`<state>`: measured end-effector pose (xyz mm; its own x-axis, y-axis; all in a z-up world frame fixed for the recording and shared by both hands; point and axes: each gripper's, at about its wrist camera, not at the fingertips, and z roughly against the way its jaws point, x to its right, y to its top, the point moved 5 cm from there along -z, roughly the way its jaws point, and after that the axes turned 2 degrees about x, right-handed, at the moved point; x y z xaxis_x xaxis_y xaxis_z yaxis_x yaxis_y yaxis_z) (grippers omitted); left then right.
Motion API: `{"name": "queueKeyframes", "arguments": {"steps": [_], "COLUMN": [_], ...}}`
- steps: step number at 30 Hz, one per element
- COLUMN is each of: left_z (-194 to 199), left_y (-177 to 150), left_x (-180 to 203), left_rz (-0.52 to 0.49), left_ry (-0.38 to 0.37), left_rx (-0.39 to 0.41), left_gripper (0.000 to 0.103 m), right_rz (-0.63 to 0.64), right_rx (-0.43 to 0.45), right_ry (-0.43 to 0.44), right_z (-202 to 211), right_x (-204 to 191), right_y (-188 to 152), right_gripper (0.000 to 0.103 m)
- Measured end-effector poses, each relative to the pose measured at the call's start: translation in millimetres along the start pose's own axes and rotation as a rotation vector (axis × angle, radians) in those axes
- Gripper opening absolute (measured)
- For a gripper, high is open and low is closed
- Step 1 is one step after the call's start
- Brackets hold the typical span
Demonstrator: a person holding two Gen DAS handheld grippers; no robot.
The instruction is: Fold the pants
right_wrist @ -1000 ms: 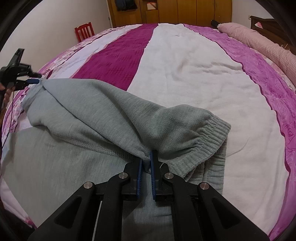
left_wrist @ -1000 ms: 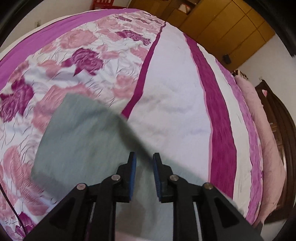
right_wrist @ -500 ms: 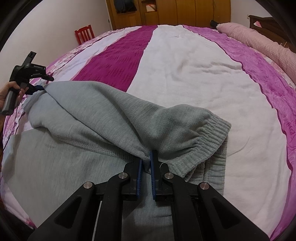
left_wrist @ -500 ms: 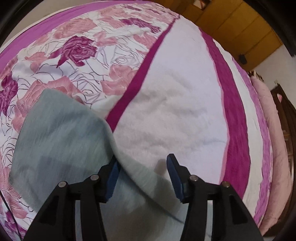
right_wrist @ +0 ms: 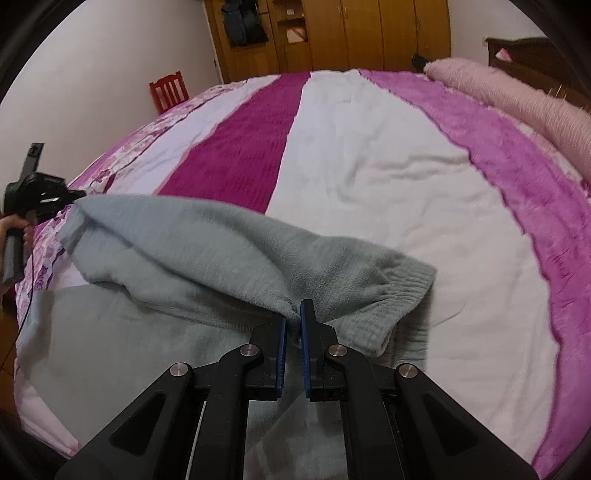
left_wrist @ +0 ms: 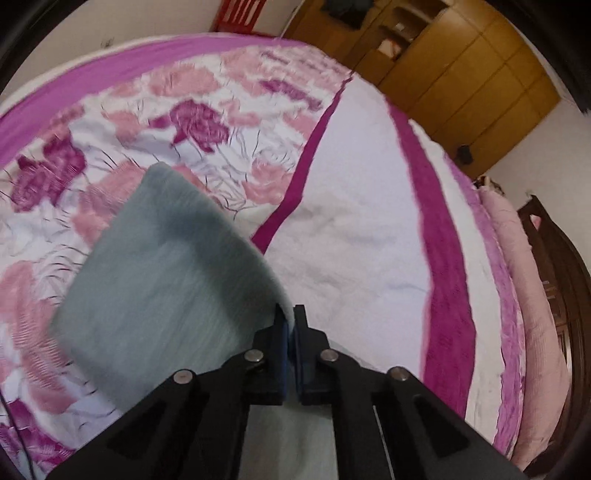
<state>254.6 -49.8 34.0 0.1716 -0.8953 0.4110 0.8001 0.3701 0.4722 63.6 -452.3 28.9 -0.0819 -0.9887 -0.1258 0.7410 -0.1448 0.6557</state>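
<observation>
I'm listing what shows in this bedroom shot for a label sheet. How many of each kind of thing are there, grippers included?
Grippers: 2 (left gripper, right gripper)
Grey pants: 1
Bed cover: 1
Pink pillow: 1
Red chair: 1
Wooden wardrobe: 1
Total: 7

Bedspread point(right_wrist: 369, 177), red chair point(right_wrist: 169, 90), perhaps wardrobe point(right_wrist: 332, 33)

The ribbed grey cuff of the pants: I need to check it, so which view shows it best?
The right wrist view: the ribbed grey cuff lies in plain sight beside the right gripper. The left wrist view shows only blurred grey fabric, no cuff.
</observation>
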Motion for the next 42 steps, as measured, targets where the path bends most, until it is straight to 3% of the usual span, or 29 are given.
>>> {"name": "queueKeyframes", "arguments": {"steps": [11, 21, 33, 38, 42], "left_z": [92, 156, 178, 160, 139], "left_y": [-32, -100, -191, -227, -241], "left_x": [0, -11, -72, -88, -103], "left_rz": [-0.097, -0.175, -0.156, -0.200, -0.159], "left_ry": [-0.044, -0.059, -0.057, -0.033, -0.029], "left_rx": [0.109, 0.144, 0.035, -0.057, -0.123], "left_gripper": [0.002, 0.002, 0.002, 0.003, 0.003], "right_rz": [-0.042, -0.011, 0.006, -0.034, -0.089], "right_rx": [0.072, 0.062, -0.014, -0.067, -0.120], "right_ry": [0.018, -0.002, -0.056, -0.057, -0.059], "right_z": [46, 76, 86, 76, 68], "right_x": [7, 4, 5, 11, 19], "right_y": [2, -30, -77, -96, -108], "right_gripper": [0.007, 0.007, 0.007, 0.008, 0.017]}}
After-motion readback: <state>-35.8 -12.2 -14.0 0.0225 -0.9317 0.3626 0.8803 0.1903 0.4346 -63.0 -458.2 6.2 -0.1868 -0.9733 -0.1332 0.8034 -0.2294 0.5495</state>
